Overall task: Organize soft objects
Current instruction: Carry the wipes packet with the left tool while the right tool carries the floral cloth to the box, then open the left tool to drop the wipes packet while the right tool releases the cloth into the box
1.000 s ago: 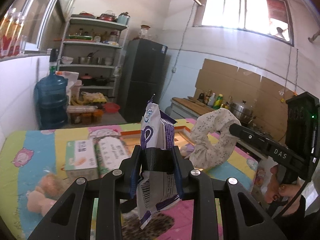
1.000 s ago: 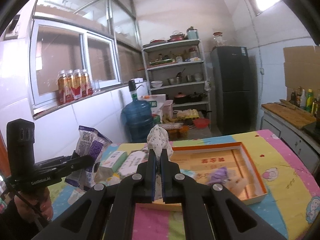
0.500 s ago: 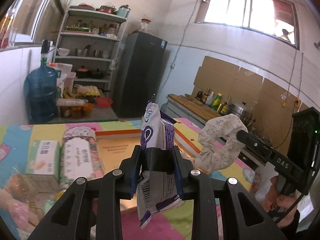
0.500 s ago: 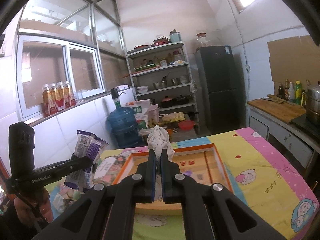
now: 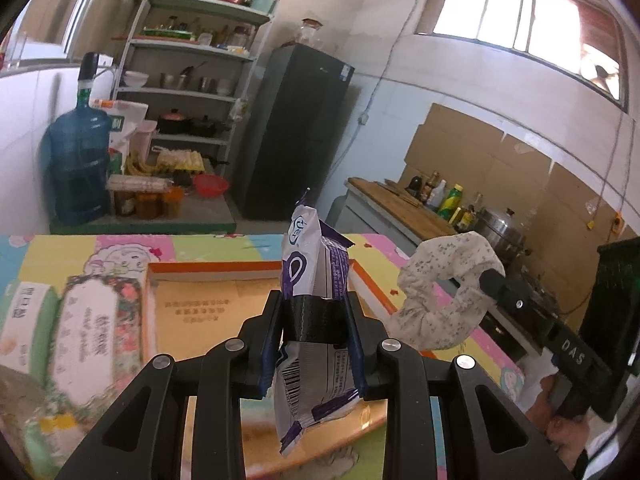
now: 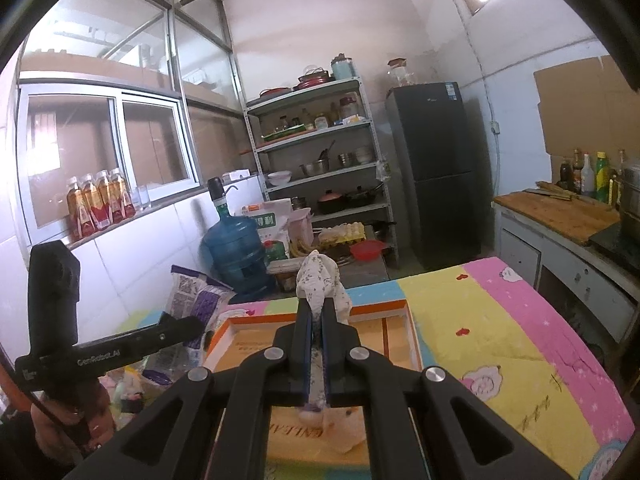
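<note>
My left gripper [image 5: 315,308] is shut on a purple-and-white soft packet [image 5: 310,264] and holds it upright above the orange-rimmed tray [image 5: 216,271]. The packet also shows in the right wrist view [image 6: 192,300]. My right gripper [image 6: 317,312] is shut on a white floral scrunchie [image 6: 319,280], held in the air over the tray [image 6: 394,312]. The scrunchie hangs as a loop in the left wrist view [image 5: 444,300], right of the packet. Something pale lies on the tray floor under the right gripper [image 6: 348,428].
Two tissue packs [image 5: 88,332] lie on the colourful tablecloth [image 6: 500,340] left of the tray. Behind the table stand a blue water jug [image 6: 236,252], a metal shelf [image 6: 320,168], a black fridge [image 6: 436,176] and a kitchen counter [image 6: 560,216].
Both grippers have risen and shifted right over the tray with their loads still gripped. The tissue packs have slid toward the left edge of the left wrist view.
</note>
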